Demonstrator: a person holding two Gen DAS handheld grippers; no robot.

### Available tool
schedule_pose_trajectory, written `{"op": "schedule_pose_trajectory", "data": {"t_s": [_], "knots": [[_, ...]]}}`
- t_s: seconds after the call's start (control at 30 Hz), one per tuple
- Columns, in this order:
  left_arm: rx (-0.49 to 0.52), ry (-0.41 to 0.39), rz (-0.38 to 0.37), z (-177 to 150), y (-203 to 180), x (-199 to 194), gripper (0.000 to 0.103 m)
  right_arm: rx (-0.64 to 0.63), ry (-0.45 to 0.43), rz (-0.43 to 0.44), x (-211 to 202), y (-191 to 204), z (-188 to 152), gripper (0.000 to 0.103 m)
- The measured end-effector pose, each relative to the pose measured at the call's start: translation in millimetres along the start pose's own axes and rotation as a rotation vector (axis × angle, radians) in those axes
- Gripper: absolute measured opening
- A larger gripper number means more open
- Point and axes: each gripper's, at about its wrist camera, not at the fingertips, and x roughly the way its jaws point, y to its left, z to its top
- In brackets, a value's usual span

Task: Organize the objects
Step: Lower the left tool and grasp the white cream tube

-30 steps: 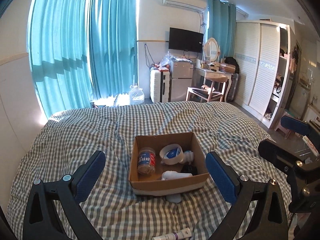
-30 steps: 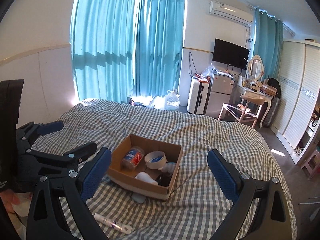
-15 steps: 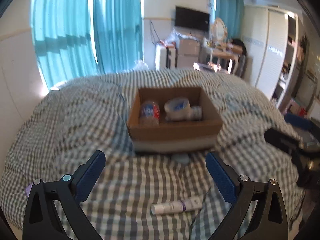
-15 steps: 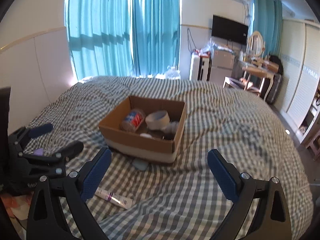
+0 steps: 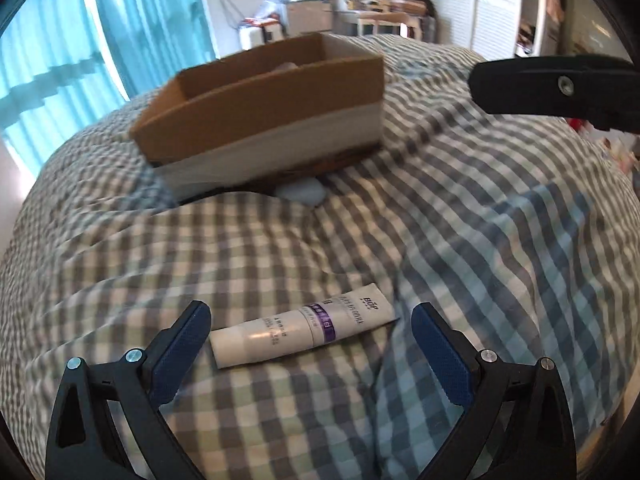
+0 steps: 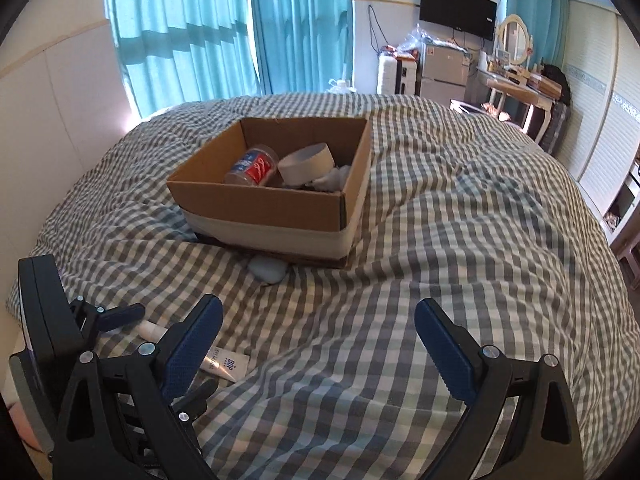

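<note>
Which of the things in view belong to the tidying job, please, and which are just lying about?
Job: tube between the open left gripper fingers; box; pale blue lump at its base.
Lying about: curtains, TV, fridge, stool.

one box, one tube (white), one jar
</note>
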Motion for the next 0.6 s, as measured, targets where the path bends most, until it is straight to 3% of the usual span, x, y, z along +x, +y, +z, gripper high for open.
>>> {"op": "schedule_pose_trajectory", "data": {"t_s": [0.27, 0.37, 0.47, 0.5, 0.6], "knots": [[0.040, 0.104, -0.073, 3, 0, 38, 0.103, 0.051, 0.038, 0.017, 8, -12, -8, 0.097], [0.042, 0.107, -0.090, 1, 2, 37, 0.099, 0.078, 0.047, 0.031, 8, -17, -10, 0.097], [0.069, 0.103, -0.090, -3, -1, 33, 0.085, 0.092, 0.044, 0.041, 5, -20, -11, 0.097], [0.073, 0.102, -0.088, -5, 0, 32, 0.073, 0.092, 0.043, 0.043, 3, -21, -12, 0.097], [0.051, 0.097, -0.101, -5, 7, 30, 0.051, 0.093, 0.044, 0.049, 2, -21, -13, 0.097]]}}
